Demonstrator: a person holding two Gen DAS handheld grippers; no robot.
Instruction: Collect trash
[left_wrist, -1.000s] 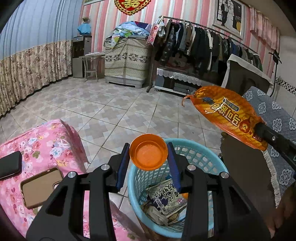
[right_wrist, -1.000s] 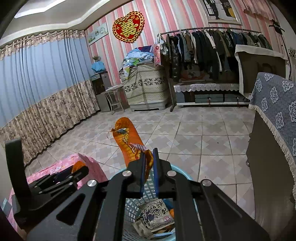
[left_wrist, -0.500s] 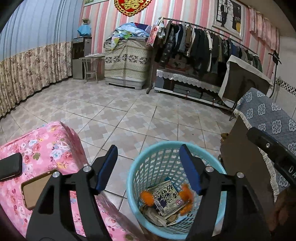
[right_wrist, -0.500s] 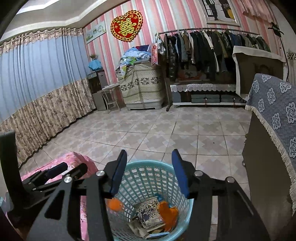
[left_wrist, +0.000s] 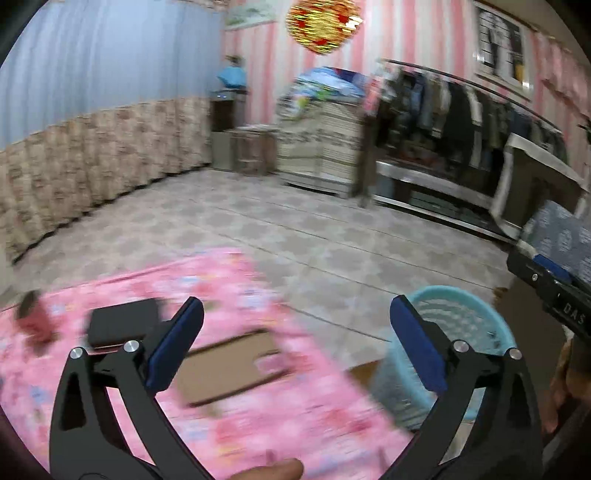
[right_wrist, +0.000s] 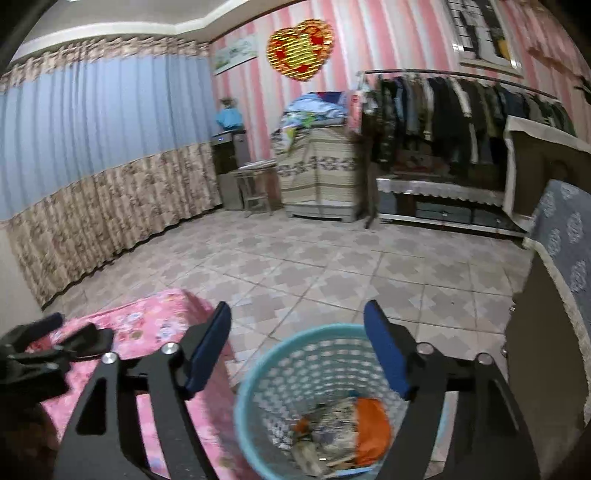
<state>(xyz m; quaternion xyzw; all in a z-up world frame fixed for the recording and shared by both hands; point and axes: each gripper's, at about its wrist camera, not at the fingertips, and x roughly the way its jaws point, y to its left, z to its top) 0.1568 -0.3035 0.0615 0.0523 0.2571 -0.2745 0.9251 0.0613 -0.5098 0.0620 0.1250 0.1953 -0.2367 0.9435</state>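
A light blue mesh waste basket (right_wrist: 280, 354) stands on the tiled floor beside a pink flowered table. Inside lie an orange wrapper (right_wrist: 371, 424) and a printed packet (right_wrist: 332, 424). My right gripper (right_wrist: 297, 350) hovers above the basket, its jaws opening, nothing between them. My left gripper (left_wrist: 295, 350) hangs over the pink flowered tablecloth (left_wrist: 295, 417), its jaws opening wide and empty; the basket (left_wrist: 465, 317) shows to its right. The left wrist view is blurred by motion.
On the tablecloth lie a dark phone (left_wrist: 123, 325), a brown phone-like slab (left_wrist: 229, 365) and a dark red object (left_wrist: 35, 321). A cabinet with a blue patterned cover (right_wrist: 565, 236) stands right of the basket. A clothes rack (right_wrist: 461, 107) lines the far wall.
Both grippers let go: the orange cup and the orange wrapper dropped into the basket. Both pairs of jaws widened. The left gripper swung left from over the basket to over the pink table.
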